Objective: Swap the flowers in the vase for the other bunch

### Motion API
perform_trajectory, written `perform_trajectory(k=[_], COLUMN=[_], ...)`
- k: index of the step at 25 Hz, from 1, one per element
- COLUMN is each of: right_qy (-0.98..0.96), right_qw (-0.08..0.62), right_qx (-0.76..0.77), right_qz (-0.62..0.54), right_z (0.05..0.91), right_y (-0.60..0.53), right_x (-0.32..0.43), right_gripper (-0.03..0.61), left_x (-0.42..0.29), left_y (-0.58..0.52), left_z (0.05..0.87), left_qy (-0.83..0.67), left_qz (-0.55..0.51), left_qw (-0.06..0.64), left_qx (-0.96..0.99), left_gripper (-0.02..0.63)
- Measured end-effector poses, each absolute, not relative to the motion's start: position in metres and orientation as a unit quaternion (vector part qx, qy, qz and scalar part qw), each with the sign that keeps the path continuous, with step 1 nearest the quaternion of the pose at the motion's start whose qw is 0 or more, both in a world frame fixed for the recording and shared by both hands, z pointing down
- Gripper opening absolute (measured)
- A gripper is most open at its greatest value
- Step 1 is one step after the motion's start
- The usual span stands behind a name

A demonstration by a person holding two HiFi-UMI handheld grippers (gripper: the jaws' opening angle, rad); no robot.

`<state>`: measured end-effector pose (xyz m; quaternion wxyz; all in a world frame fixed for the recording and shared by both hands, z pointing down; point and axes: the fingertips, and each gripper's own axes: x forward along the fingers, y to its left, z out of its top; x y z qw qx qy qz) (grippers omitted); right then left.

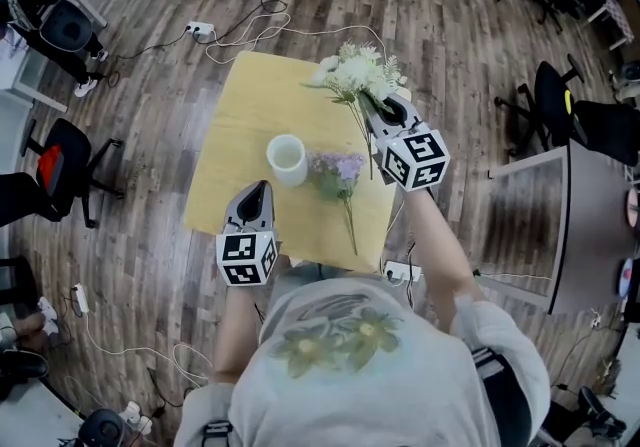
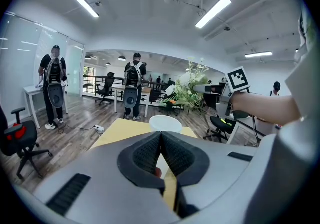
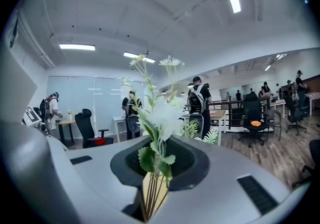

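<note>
A white vase point(image 1: 287, 158) stands empty near the middle of the yellow table point(image 1: 240, 105). To its right a purple bunch point(image 1: 340, 173) lies flat on the tabletop. My right gripper point(image 1: 378, 105) is shut on the stems of the white bunch point(image 1: 355, 68) and holds it in the air over the table's far right part. In the right gripper view the white bunch point(image 3: 161, 114) rises straight out of the shut right gripper point(image 3: 156, 170). My left gripper point(image 1: 262, 187) hovers just short of the vase, shut and empty. In the left gripper view the vase point(image 2: 165, 123) sits just beyond the left gripper point(image 2: 161, 134).
Black office chairs point(image 1: 60, 170) stand left of the table, another chair point(image 1: 550, 100) to the right. Power strips point(image 1: 200, 30) and cables lie on the wooden floor behind the table. People with backpacks point(image 2: 133, 87) stand further back in the room.
</note>
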<state>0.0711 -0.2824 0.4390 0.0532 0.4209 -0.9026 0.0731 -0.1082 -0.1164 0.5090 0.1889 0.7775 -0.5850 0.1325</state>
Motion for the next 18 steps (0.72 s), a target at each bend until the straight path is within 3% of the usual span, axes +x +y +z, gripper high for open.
perform_trajectory(k=[18], right_qy=[-0.928], right_qw=[-0.02], right_qx=[0.369], right_qz=[0.041], right_z=[0.364], right_y=[-0.27], right_x=[0.024], right_gripper=[0.074], left_x=[-0.107], left_y=[-0.1], left_z=[0.499], left_qy=[-0.599], left_qz=[0.127], left_qw=[0.181], left_qx=[0.769], left_gripper=[0.018])
